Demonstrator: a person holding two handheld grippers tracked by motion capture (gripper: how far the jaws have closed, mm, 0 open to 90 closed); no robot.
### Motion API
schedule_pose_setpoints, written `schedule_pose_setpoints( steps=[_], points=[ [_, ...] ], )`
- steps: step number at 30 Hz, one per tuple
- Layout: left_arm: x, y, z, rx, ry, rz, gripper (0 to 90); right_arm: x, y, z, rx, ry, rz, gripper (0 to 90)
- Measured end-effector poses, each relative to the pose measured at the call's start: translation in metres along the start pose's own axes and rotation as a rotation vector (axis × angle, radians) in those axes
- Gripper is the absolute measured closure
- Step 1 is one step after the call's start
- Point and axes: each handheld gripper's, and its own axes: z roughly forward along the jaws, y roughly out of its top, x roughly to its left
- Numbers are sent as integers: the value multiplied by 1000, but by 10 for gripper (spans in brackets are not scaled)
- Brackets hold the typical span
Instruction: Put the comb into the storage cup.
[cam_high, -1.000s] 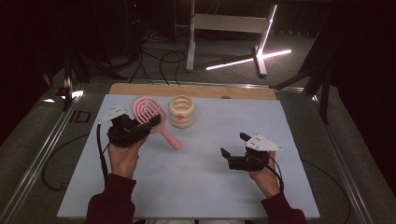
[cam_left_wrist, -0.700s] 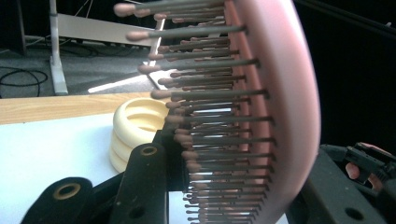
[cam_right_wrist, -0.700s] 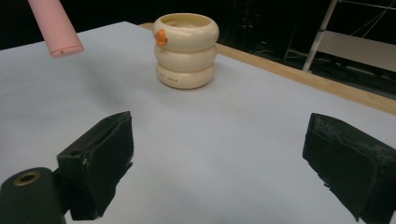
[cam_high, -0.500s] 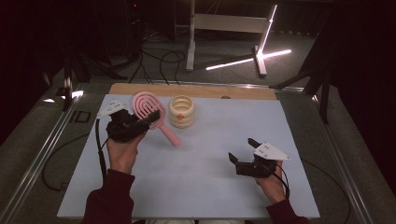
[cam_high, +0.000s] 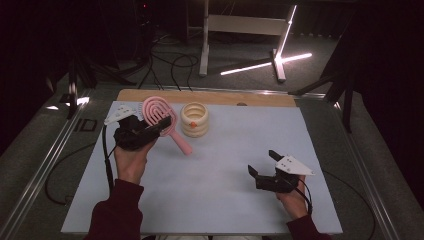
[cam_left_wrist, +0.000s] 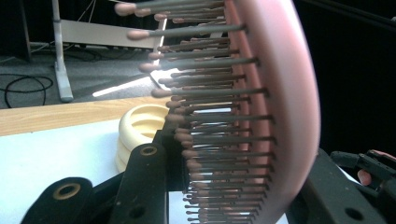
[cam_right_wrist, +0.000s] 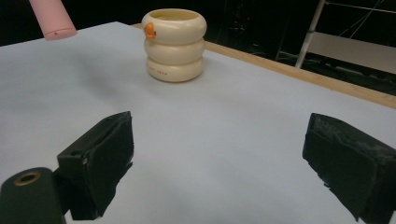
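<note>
Clearly the left tongs (cam_high: 159, 126) are clamped on the head of the pink hairbrush (cam_high: 159, 114), one jaw against the bristle side and one against the smooth back, as the left gripper view shows with the brush (cam_left_wrist: 261, 112) standing on edge between them. Seen from the high view, the brush sits just left of the cream ringed cup (cam_high: 194, 119), its rounded head toward the far wooden edge of the worktop (cam_high: 210, 170) and its handle running down toward the person, slanting slightly to the cup's near side. The long axis thus lies roughly far-to-near, tilted a little rightward at the handle end. The handle tip (cam_right_wrist: 51, 18) appears raised clear of the worktop in the right gripper view, left of the cup (cam_right_wrist: 174, 44).

Well apart from the cup, on its near right, the right tongs (cam_high: 263, 163) stand wide with nothing between the jaws, hovering low over the bare pale surface.
</note>
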Motion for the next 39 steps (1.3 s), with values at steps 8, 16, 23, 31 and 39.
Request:
schedule_pose_setpoints(
  steps=[8, 16, 23, 31, 39],
  points=[
    [-1, 4, 3, 1, -1, 21, 637, 0, -3, 0, 8, -1, 6, 91],
    [-2, 10, 3, -8, 6, 33, 637, -1, -4, -2, 6, -13, 12, 91],
    [-2, 16, 5, -8, 11, 46, 637, -2, -4, -3, -1, -19, 10, 92],
    [-3, 19, 8, -6, 12, 58, 637, -3, -4, -3, -2, -23, 12, 92],
    [-4, 25, 10, -4, 16, 78, 637, -3, -5, -3, -3, -23, 16, 93]
  ],
)
